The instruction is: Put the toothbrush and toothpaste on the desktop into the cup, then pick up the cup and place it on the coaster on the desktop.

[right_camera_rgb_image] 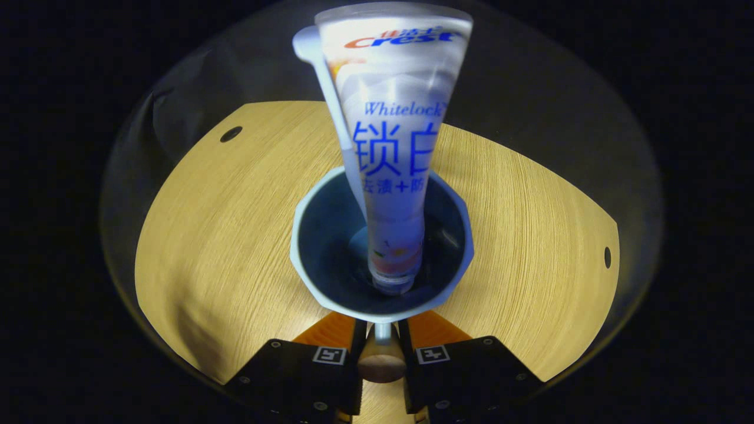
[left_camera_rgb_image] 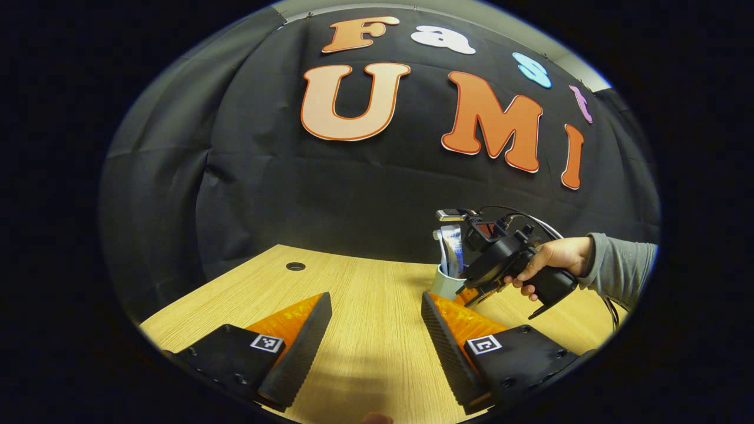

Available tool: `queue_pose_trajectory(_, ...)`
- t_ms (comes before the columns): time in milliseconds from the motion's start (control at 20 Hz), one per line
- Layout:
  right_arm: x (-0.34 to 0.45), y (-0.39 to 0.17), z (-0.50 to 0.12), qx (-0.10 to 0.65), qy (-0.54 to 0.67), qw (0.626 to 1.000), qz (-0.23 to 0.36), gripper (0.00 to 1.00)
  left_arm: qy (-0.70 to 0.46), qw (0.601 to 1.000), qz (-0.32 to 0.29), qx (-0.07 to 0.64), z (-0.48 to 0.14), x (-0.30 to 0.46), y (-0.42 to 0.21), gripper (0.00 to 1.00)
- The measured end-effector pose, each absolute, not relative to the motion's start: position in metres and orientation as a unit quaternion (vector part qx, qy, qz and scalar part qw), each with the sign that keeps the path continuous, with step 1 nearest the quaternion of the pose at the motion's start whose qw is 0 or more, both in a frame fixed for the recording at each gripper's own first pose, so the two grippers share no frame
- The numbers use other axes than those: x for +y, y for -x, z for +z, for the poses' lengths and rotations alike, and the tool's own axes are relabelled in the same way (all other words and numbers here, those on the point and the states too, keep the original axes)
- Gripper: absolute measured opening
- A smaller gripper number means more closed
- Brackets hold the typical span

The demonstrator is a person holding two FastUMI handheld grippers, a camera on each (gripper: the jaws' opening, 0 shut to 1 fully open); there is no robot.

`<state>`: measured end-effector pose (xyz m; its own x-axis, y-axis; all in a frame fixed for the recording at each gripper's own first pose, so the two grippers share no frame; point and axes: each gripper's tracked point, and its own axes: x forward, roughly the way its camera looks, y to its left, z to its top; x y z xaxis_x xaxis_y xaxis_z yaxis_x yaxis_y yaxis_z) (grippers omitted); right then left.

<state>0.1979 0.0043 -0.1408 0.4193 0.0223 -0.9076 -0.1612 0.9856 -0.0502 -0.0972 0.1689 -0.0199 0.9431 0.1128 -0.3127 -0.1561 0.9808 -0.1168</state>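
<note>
Left gripper (left_camera_rgb_image: 375, 330): bottom of the left gripper view, fingers spread wide apart, nothing between them, bare table (left_camera_rgb_image: 365, 282) beneath.

Right gripper (right_camera_rgb_image: 382, 341): bottom centre of the right gripper view, fingers drawn close together with the near edge or handle of the cup (right_camera_rgb_image: 306, 259) pinched between them. In the left gripper view it appears right of centre (left_camera_rgb_image: 471, 291), held by a hand (left_camera_rgb_image: 556, 259) in a grey sleeve (left_camera_rgb_image: 621, 268), its tip down at the cup (left_camera_rgb_image: 445, 285).

Cup: pale outside, dark inside, centre of the right gripper view, seen from above against the wood of the table. Whether it stands on the table or is lifted off it, cannot tell.

Toothpaste (right_camera_rgb_image: 394, 135): white tube with blue print, upright in the cup, cap end down at the bottom, wide end leaning toward the top of the frame. Also seen standing out of the cup in the left gripper view (left_camera_rgb_image: 452, 250).

Toothbrush (right_camera_rgb_image: 330, 100): white handle, in the cup just left of the tube and touching it, running to the upper centre of the frame.

Coaster (right_camera_rgb_image: 382, 365): a small round brown disc at the bottom centre of the right gripper view, between the fingers and below the cup's rim.

Table: light wood, a dark round hole (right_camera_rgb_image: 231, 133) at the upper left.
</note>
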Motion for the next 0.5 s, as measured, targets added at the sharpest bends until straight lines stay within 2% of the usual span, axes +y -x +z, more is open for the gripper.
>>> queue_pose_trajectory(150, 0.0, -0.206, -0.111, 0.513, 0.07, 0.854, 0.06, 0.31, 0.072, 0.983, 0.068, 0.156, -0.02, 0.167, 0.096, 0.99)
queue_pose_trajectory(200, -0.002, -0.202, -0.103, 0.5, 0.071, 0.861, 0.066, 0.36, 0.073, 0.983, 0.067, 0.155, -0.018, 0.165, 0.095, 0.97)
queue_pose_trajectory(250, -0.004, -0.202, -0.091, 0.486, 0.069, 0.868, 0.068, 0.34, 0.075, 0.983, 0.064, 0.154, -0.017, 0.161, 0.093, 0.97)
queue_pose_trajectory(300, -0.005, -0.2, -0.082, 0.475, 0.067, 0.875, 0.071, 0.42, 0.076, 0.984, 0.062, 0.152, -0.015, 0.157, 0.093, 0.97)
queue_pose_trajectory(450, -0.011, -0.188, -0.061, 0.446, 0.06, 0.89, 0.079, 0.48, 0.061, 0.987, 0.055, 0.141, -0.003, 0.144, 0.09, 0.99)
queue_pose_trajectory(500, -0.013, -0.183, -0.053, 0.435, 0.055, 0.895, 0.083, 0.47, 0.057, 0.987, 0.051, 0.138, 0.001, 0.139, 0.09, 0.97)
